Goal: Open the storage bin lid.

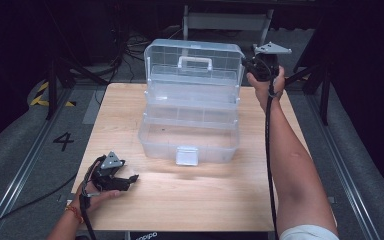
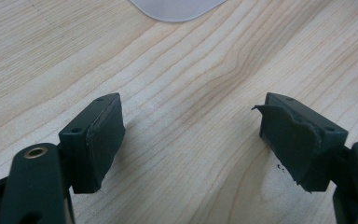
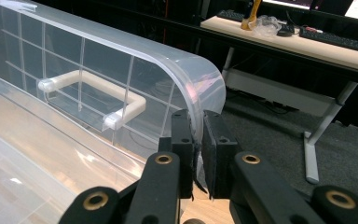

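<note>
Clear plastic makes up the storage box (image 1: 190, 125), which stands open in the middle of the wooden counter (image 1: 180, 200), its lid (image 1: 194, 62) raised upright at the far side with a white handle (image 1: 195, 62) on it. The right gripper (image 3: 198, 140) is at the lid's far right corner, its jaws clamped on the lid's curved edge. The left gripper (image 2: 191, 140) rests at the near left of the counter, well apart from the box, jaws apart with only bare wood between them.

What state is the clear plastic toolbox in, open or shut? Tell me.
Open. The toolbox's lid stands raised behind the base, its white handle facing forward; the right tool pinches the lid's edge.
</note>
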{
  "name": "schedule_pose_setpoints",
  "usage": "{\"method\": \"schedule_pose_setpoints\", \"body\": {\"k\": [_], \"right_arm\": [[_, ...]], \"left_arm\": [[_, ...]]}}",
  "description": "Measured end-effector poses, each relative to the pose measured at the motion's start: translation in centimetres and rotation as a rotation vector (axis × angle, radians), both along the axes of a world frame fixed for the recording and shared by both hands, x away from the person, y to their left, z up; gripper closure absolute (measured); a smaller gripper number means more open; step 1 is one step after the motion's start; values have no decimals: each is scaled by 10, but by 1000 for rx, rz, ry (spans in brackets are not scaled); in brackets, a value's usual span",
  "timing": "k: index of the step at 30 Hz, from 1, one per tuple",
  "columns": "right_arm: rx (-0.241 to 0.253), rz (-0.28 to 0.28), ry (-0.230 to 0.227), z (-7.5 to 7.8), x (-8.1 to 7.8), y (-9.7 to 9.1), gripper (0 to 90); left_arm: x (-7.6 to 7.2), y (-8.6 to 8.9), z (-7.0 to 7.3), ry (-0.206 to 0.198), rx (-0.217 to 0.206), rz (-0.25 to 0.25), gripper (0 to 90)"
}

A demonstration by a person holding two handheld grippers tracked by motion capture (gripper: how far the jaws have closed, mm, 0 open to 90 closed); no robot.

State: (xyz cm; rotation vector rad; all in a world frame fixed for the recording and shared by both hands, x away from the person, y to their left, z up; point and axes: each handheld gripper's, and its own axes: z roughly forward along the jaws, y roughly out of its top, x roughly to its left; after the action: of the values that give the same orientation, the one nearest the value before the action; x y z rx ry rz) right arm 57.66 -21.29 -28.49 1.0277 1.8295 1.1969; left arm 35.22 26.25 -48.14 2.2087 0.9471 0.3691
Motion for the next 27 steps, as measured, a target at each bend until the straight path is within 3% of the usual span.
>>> {"method": "schedule_pose_setpoints", "body": {"k": [9, 15, 27], "right_arm": [[-10, -6, 16, 0, 9, 1, 840], [20, -13, 22, -4, 17, 0, 840], [-8, -36, 32, -7, 28, 5, 834]], "left_arm": [[-1, 0, 0, 8, -5, 3, 224], [0, 0, 0, 5, -3, 4, 223], [0, 0, 0, 4, -6, 1, 223]]}}
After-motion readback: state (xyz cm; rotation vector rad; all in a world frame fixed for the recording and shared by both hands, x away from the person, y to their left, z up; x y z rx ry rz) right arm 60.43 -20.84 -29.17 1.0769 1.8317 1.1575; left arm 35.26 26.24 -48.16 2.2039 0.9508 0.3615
